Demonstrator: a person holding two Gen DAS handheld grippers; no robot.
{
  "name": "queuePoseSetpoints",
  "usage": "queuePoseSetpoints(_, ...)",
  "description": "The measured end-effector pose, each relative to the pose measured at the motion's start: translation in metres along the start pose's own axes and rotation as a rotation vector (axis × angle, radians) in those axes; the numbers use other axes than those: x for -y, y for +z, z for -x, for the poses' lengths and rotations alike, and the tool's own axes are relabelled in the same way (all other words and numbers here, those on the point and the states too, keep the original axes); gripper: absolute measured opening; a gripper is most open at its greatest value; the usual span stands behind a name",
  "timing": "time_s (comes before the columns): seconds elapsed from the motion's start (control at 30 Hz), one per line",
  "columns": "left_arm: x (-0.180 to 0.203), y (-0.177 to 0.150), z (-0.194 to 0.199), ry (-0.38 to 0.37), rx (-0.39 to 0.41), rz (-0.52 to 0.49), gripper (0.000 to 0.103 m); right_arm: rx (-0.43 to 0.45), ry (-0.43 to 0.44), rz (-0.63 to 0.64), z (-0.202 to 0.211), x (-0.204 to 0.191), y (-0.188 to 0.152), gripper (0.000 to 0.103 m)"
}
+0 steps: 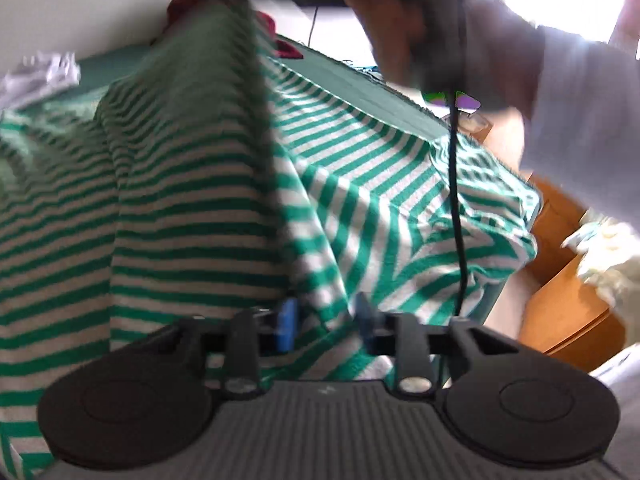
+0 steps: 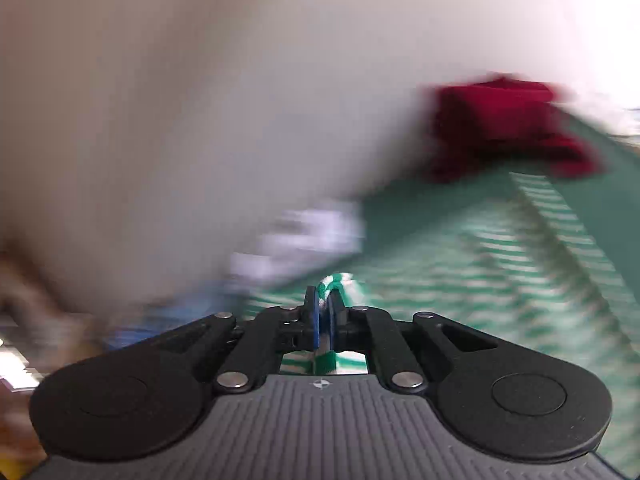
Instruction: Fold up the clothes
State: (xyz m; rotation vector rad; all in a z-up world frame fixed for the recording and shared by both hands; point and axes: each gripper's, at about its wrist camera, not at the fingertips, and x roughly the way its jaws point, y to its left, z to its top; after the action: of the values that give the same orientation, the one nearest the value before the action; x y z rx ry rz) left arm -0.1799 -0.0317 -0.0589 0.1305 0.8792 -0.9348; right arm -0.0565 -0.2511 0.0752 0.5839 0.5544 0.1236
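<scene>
You were in the lifting stage of the fold, with the striped shirt (image 1: 192,184) pinched at two points and raised off the green surface (image 1: 360,88). Your right gripper (image 2: 325,316) was clamped tight on a bunched edge of it, a twist of green and white sticking out between the blue pads (image 2: 316,320). Your left gripper (image 1: 326,320) stood narrowly parted, with a fold of the shirt running between its pads, and it looked to be holding that fold (the blur made the contact hard to judge). From the left wrist view, the left part of the shirt hung up in a tall ridge toward the far side, while the right part lay on the surface and spilled over its right edge. A red garment (image 2: 508,132) sat at the far end of the surface, and something white (image 2: 304,236) lay further left.

The right wrist view was heavily smeared, so I couldn't tell how level your two grips were.

Next, I'd judge you needed to carry the lifted edge across and lay it onto the part resting on the surface, keeping both grips closed until the cloth settled flat, and staying short of the red garment.
</scene>
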Motion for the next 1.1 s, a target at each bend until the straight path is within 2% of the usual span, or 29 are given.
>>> queuePoseSetpoints(0.07,-0.002,-0.002,0.001,-0.026,0.0,-0.003,0.016,-0.053,-0.189,-0.054,-0.011,0.037,-0.008,0.005)
queuePoseSetpoints(0.13,0.0,-0.004,0.001,-0.046,-0.004,-0.021,0.016,-0.075,-0.249,-0.099,-0.013,0.06,-0.015,0.006)
queuePoseSetpoints(0.2,0.003,-0.004,0.002,-0.055,-0.008,-0.047,0.021,-0.089,-0.316,-0.098,-0.016,0.066,-0.019,0.013)
queuePoseSetpoints(0.23,0.005,-0.004,0.003,-0.063,-0.013,-0.062,0.024,-0.086,-0.369,-0.076,-0.016,0.061,-0.019,0.021)
queuePoseSetpoints(0.27,0.005,-0.003,0.006,-0.068,-0.02,-0.077,0.024,-0.073,-0.412,-0.052,-0.016,0.055,-0.018,0.037)
queuePoseSetpoints(0.33,-0.001,0.002,0.018,-0.079,0.007,-0.063,0.028,0.004,-0.424,0.015,-0.011,0.035,-0.015,0.046)
queuePoseSetpoints(0.37,-0.004,0.005,0.025,-0.085,0.025,-0.051,0.031,0.021,-0.375,0.064,-0.012,0.024,-0.013,0.046)
queuePoseSetpoints(0.4,-0.007,0.008,0.032,-0.091,0.043,-0.039,0.042,0.026,-0.32,0.113,-0.015,0.012,-0.011,0.045)
queuePoseSetpoints(0.43,-0.011,0.011,0.039,-0.097,0.061,-0.027,0.056,-0.003,-0.25,0.159,-0.024,-0.002,-0.009,0.045)
queuePoseSetpoints(0.5,-0.022,0.009,0.037,-0.067,0.043,0.017,0.065,-0.076,-0.138,0.228,-0.051,-0.027,-0.009,0.046)
queuePoseSetpoints(0.6,-0.039,0.001,0.031,-0.029,0.008,0.093,0.053,-0.164,-0.084,0.305,-0.1,-0.044,-0.016,0.046)
queuePoseSetpoints(0.67,-0.042,-0.011,0.035,-0.052,0.005,0.149,0.053,-0.246,-0.035,0.288,-0.133,-0.045,-0.016,0.044)
queuePoseSetpoints(0.7,-0.042,-0.015,0.037,-0.055,0.009,0.168,0.053,-0.298,0.0,0.233,-0.149,-0.04,-0.015,0.043)
queuePoseSetpoints(0.77,-0.04,-0.023,0.043,-0.05,0.021,0.196,0.057,-0.344,0.015,0.124,-0.174,-0.026,-0.012,0.031)
queuePoseSetpoints(0.8,-0.039,-0.027,0.046,-0.048,0.027,0.209,0.058,-0.327,0.001,0.114,-0.182,-0.022,-0.011,0.029)
queuePoseSetpoints(0.83,-0.039,-0.029,0.049,-0.045,0.031,0.223,0.058,-0.309,-0.014,0.104,-0.189,-0.018,-0.009,0.02)
queuePoseSetpoints(0.87,-0.038,-0.029,0.048,-0.041,0.029,0.232,0.058,-0.294,-0.028,0.094,-0.194,-0.015,-0.007,0.016)
queuePoseSetpoints(0.9,-0.036,-0.027,0.046,-0.037,0.024,0.24,0.058,-0.283,-0.041,0.083,-0.195,-0.013,-0.004,0.016)
queuePoseSetpoints(0.97,-0.033,-0.023,0.048,-0.028,0.017,0.236,0.057,-0.259,-0.053,0.062,-0.194,-0.011,0.002,0.026)
queuePoseSetpoints(1.03,-0.031,-0.014,0.057,-0.026,0.044,0.225,0.058,-0.232,0.037,0.05,-0.17,-0.013,0.011,0.027)
queuePoseSetpoints(1.07,-0.031,-0.01,0.06,-0.025,0.063,0.214,0.06,-0.238,0.099,0.051,-0.155,-0.013,0.011,0.033)
queuePoseSetpoints(1.1,-0.031,-0.006,0.064,-0.024,0.086,0.199,0.069,-0.255,0.154,0.054,-0.141,-0.012,0.009,0.039)
